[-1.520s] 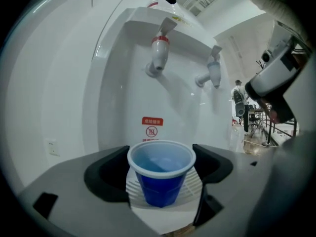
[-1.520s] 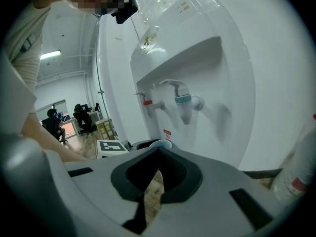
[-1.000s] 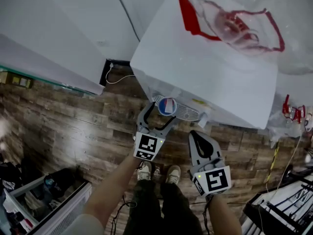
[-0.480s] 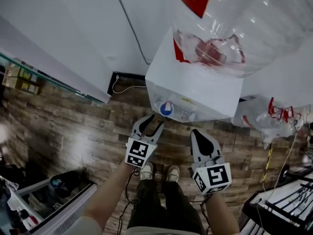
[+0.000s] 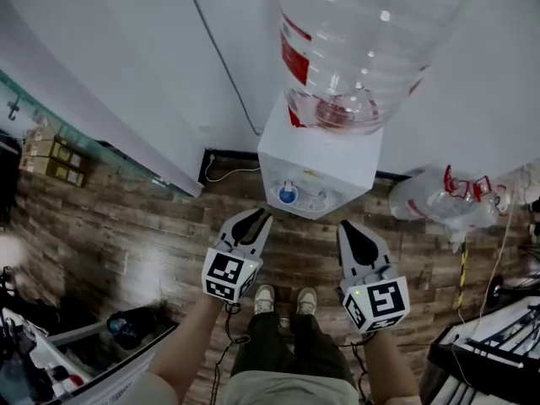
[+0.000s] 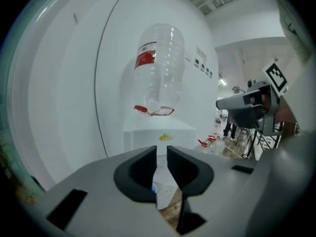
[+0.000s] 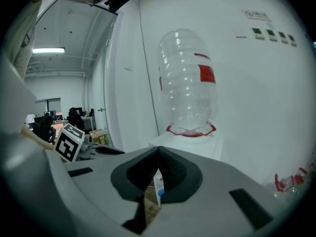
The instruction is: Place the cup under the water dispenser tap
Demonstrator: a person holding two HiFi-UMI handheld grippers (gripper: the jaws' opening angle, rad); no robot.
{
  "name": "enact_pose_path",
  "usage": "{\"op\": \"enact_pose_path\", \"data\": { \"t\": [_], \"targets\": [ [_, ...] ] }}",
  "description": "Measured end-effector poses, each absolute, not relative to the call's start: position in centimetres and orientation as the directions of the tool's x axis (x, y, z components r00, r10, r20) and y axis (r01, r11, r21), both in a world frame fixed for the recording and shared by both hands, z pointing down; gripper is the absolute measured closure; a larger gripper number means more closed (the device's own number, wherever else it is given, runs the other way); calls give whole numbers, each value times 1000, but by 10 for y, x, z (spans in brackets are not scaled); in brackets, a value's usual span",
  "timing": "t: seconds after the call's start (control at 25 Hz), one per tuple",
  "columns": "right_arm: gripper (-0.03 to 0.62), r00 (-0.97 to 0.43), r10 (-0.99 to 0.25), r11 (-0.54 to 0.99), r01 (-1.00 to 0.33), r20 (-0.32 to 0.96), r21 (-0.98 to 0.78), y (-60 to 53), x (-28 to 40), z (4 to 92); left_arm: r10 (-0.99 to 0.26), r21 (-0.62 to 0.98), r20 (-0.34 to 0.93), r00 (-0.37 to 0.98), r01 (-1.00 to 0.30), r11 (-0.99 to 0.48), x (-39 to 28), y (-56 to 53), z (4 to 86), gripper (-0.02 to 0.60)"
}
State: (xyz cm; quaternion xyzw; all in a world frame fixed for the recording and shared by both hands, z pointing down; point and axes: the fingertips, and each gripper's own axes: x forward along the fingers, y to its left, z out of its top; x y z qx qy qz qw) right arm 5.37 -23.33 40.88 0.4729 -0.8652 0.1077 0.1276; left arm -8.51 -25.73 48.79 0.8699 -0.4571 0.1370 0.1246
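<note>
A small blue cup [image 5: 288,195] stands on the drip tray at the front of the white water dispenser [image 5: 325,154], which carries a big clear bottle [image 5: 354,40]. My left gripper [image 5: 260,217] hovers nearer to me than the cup and well apart from it. Its jaws are closing, a narrow gap is left, and nothing is between them. My right gripper [image 5: 344,226] is beside it, shut and empty. In the left gripper view a bit of the blue cup [image 6: 154,188] shows far below through the jaw gap. The right gripper view shows the cup [image 7: 158,194] the same way.
Empty crushed bottles [image 5: 439,201] lie right of the dispenser. A black wall socket with a cable [image 5: 215,163] is to its left. A crate [image 5: 93,361] sits at the lower left, a black rack [image 5: 498,353] at the lower right. My shoes [image 5: 283,298] stand on the wooden floor.
The left gripper, earlier wide open around the blue cup, has let it go, drawn back and nearly closed. Both grippers have risen away from the dispenser; the cup stays on the tray.
</note>
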Motion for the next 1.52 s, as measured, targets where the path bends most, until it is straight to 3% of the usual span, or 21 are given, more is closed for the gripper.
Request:
{"op": "enact_pose_path", "data": {
  "t": [0.6,0.84,1.04,1.2,1.52],
  "targets": [
    [588,-533,-833,536,-844,146,-24,-167,77,226,-810,-32,198,552,-822,-568,-86,-195,287,535],
    [588,-568,-810,578,-815,145,39,-132,82,194,-786,30,155,599,-798,-602,-68,-162,243,532],
    [588,-591,-793,606,-791,150,88,-112,77,183,-791,-26,92,605,-793,-609,-59,-135,217,535],
    [588,-633,-759,645,-763,153,39,-99,71,182,-801,-44,105,589,-802,-595,-63,-121,216,574],
    [588,-652,-734,662,-750,188,-18,-92,65,200,-813,-75,147,563,-814,-576,-70,-115,227,575]
  ]
}}
